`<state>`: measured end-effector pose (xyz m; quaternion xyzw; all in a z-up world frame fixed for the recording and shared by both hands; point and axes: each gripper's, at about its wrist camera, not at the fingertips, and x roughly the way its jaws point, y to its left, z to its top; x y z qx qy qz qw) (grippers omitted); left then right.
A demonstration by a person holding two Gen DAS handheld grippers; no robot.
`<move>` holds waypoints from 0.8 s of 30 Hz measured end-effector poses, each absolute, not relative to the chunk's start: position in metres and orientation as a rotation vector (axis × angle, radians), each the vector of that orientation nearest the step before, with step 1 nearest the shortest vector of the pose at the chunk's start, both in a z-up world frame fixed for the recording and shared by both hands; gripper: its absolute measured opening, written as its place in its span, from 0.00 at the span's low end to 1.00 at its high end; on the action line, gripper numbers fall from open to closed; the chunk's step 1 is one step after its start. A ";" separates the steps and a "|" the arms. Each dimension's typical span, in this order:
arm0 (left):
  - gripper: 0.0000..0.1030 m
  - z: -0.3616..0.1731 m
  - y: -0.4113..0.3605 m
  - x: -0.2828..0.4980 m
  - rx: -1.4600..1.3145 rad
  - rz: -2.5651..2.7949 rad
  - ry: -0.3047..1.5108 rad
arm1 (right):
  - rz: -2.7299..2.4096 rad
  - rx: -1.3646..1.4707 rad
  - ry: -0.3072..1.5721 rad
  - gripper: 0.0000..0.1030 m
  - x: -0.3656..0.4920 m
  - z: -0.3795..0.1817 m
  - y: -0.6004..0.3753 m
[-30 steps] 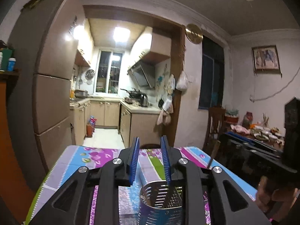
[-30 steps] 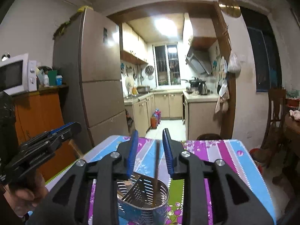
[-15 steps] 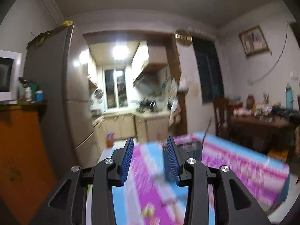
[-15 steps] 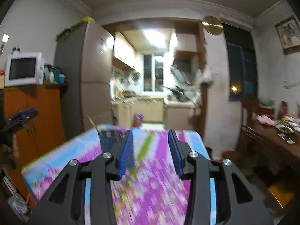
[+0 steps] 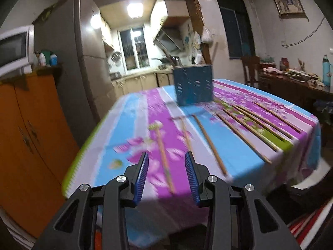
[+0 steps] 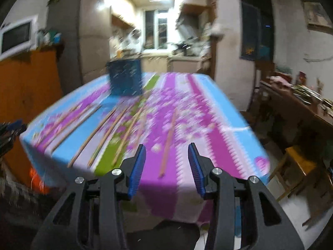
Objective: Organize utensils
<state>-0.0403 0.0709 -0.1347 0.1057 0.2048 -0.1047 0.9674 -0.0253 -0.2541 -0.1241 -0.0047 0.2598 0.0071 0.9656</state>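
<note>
Nearest the lens, the left gripper [image 5: 166,173] hangs off the near edge of the worktop [image 5: 239,152], its blue-padded jaws spread wide with nothing between them. Same story on the other side: the right gripper [image 6: 166,164] floats at the near edge too, jaws spread and empty.

Just past the left gripper's tips, one chopstick [image 5: 164,156] lies on the purple stripe of the flowered cloth, running from the near edge away toward the middle. Beside it to the right, a second chopstick [image 5: 209,142] angles out to the near edge, its end right at the drop. In the right wrist view a lone chopstick [image 6: 168,141] sits just ahead of the open jaws, near end close to the edge.

Further right in the left view, a spread of more chopsticks [image 5: 256,125] fans across the green and purple stripes toward the right-hand edge, each lying flat and apart from its neighbour. The right view shows the same fan on its left side, badly smeared by motion blur, so an exact count is not possible.

At the far side of the worktop stands the utensil holder [image 5: 193,85], a dark blue perforated box, upright, with a thin stick poking up out of it. It shows in the right wrist view as well [image 6: 124,77], blurred, near the far left corner.

Beyond the worktop, an orange cabinet [image 5: 31,125] carries a white microwave [image 5: 14,52], with the lit kitchen behind.
</note>
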 end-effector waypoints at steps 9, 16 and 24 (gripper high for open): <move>0.36 -0.148 0.053 -0.049 0.168 -0.320 0.461 | 0.137 -0.064 0.528 0.24 -0.010 -0.147 -0.211; 0.36 -0.150 0.041 -0.045 0.167 -0.406 0.488 | 0.126 -0.146 0.509 0.24 -0.011 -0.153 -0.192; 0.35 -0.156 0.033 -0.036 0.150 -0.461 0.521 | 0.097 -0.190 0.509 0.24 -0.001 -0.157 -0.185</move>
